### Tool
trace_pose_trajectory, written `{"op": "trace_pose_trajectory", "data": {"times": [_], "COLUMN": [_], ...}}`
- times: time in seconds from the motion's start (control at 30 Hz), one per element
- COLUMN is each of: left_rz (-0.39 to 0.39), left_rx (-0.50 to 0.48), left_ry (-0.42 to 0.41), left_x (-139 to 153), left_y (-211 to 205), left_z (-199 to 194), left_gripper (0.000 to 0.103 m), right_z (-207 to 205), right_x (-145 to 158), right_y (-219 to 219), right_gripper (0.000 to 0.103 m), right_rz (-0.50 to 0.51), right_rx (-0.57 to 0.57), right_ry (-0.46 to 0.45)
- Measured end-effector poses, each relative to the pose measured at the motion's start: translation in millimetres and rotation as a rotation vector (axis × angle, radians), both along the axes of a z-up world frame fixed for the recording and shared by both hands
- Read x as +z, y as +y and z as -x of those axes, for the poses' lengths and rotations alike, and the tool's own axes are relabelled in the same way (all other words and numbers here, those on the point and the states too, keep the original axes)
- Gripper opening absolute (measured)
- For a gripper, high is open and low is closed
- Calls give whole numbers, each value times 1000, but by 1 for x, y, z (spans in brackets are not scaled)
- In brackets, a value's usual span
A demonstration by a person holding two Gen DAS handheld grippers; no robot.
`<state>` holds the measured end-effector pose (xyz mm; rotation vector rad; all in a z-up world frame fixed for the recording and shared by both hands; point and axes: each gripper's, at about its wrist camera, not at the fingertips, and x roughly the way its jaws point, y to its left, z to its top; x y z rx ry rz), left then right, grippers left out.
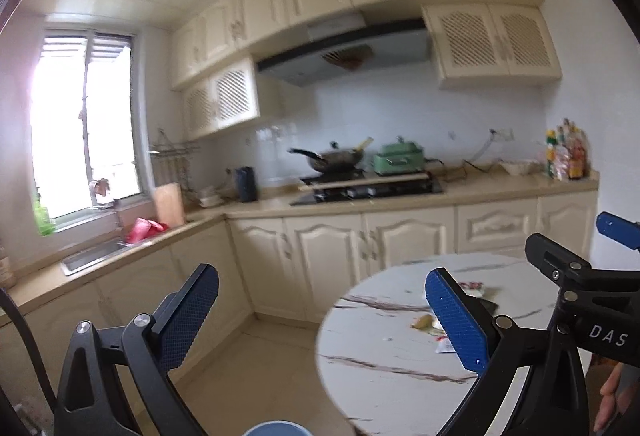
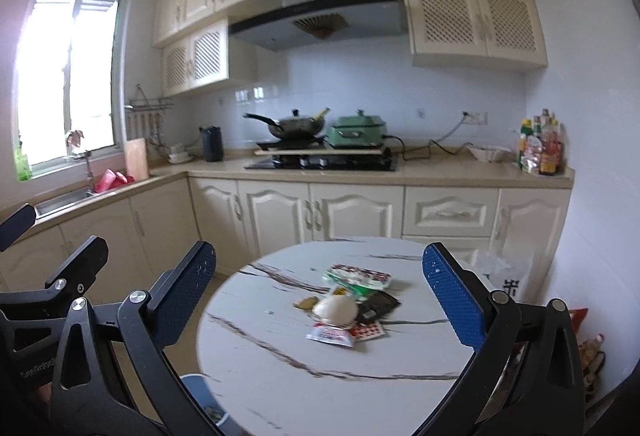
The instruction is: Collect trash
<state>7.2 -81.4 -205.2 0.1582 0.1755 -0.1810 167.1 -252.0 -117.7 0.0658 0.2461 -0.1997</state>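
Your two grippers hang side by side over a cream-cabinet kitchen. A round marble-look table (image 2: 304, 364) fills the foreground, nothing standing between your fingers and its litter. Behind it, on the counter (image 2: 460, 172), one wok (image 2: 294, 126) and one green cooker (image 2: 358, 132) sit on the hob. A blue bin (image 2: 202, 394) peeks out under the table's left edge. The trash pile (image 2: 352, 302) lies mid-table: at least five wrappers around one white egg-like lump (image 2: 335, 310). Your left gripper (image 1: 320, 320) and right gripper (image 2: 318, 300) both hold their jaws wide apart, empty.
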Motion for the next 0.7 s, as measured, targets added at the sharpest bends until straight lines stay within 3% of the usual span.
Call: {"op": "trace_pose_trajectory", "data": {"times": [0.37,0.57,0.7], "left_rz": [-41,-57,-109], "left_rx": [-90,-177,-280], "left_ry": [269,453,492], "left_x": [-5,-11,-4], "left_y": [-34,-66,-111], "left_z": [-161,-258,-309], "left_gripper": [102,102,102], "right_z": [-62,-100,-124], "right_x": [-56,-92,-117], "right_y": [-107,-145,-158], "right_gripper": [103,103,103], "right_rz": [-48,-95,-97], "right_rx": [-168,-187,-213], "right_ry": [209,330,408]}}
